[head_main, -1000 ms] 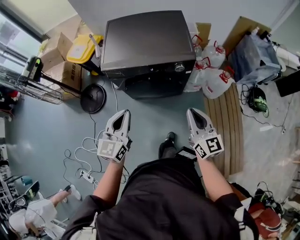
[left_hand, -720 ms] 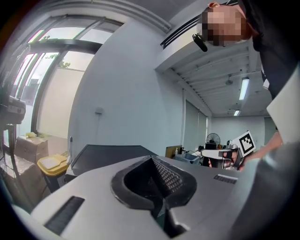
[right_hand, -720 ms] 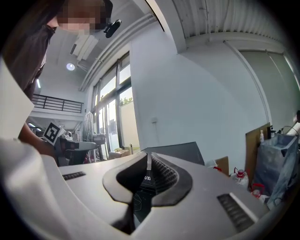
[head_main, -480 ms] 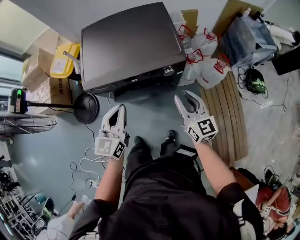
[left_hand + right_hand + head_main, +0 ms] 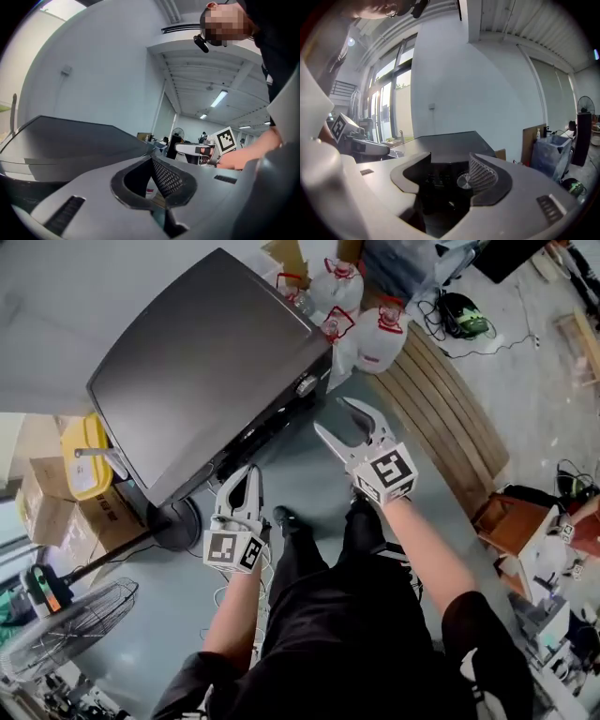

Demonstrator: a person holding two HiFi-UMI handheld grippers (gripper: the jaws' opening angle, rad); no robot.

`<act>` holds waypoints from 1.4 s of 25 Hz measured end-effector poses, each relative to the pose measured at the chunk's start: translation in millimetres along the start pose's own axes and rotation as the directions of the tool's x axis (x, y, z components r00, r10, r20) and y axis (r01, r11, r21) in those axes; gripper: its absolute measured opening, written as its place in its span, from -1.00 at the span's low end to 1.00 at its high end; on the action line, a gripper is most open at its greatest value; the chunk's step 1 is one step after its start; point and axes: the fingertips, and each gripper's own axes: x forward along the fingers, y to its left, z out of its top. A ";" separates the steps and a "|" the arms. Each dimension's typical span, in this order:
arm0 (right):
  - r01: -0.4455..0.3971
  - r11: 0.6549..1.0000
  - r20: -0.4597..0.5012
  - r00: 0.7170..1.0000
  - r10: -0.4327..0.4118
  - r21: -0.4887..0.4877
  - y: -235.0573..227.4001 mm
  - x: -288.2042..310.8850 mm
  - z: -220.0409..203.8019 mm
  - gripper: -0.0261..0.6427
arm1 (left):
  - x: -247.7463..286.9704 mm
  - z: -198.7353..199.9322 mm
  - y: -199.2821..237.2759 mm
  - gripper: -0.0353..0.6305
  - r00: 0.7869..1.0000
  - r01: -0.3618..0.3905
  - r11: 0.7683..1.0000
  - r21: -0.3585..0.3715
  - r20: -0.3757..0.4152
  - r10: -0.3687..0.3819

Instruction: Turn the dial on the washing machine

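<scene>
- Looking straight down here: the washing machine (image 5: 202, 381) is the biggest thing, with a dark flat top. It stands against the wall at the upper left, and its front panel faces the person.
- wooden slats (image 5: 441, 399) lie on the floor to the right of the machine, running diagonally.
- a floor fan (image 5: 70, 624) shows its wire cage at the lower left. Its round black base sits near the machine's front corner.
- cardboard boxes (image 5: 47, 521) are stacked at the left edge, with a yellow jerrycan (image 5: 80, 451) between them and the machine.
- a few white jugs (image 5: 380, 334) with red handles are crowded against the machine's right side.
- right gripper (image 5: 330, 414) is held out in front of the machine's right front corner. Its jaws are spreading apart right now and nothing is pinched. Its own view lines the knob up in the gap, but well short of both pads.
- left gripper (image 5: 246, 472) hangs lower, over the floor in front of the panel. Its tips are closed together and it's empty.
- the dial (image 5: 307, 385) is a small silver knob at the right end of the front panel, just ahead of the right gripper and not touched by anything.
</scene>
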 end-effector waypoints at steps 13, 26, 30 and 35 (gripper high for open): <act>0.024 0.997 -0.013 1.000 -0.023 0.073 -36.9 43.4 -76.4 -0.11 | 24.6 -40.5 11.6 -0.85 1.000 -0.013 0.998 0.058 0.015 0.012; -0.040 0.992 0.064 0.997 0.033 0.118 -45.5 99.6 -93.2 -0.06 | 49.8 -101.0 16.3 -0.85 1.000 0.006 1.000 0.025 0.021 -0.006; -0.037 0.991 0.064 0.998 0.029 0.127 -47.8 107.1 -92.6 -0.06 | 53.8 -106.6 17.6 -0.85 1.000 0.014 1.000 0.015 0.025 -0.014; 0.004 0.993 0.037 0.999 -0.009 0.118 -54.0 111.8 -99.5 -0.06 | 52.5 -111.4 19.1 -0.85 0.999 0.017 1.000 0.006 0.032 -0.017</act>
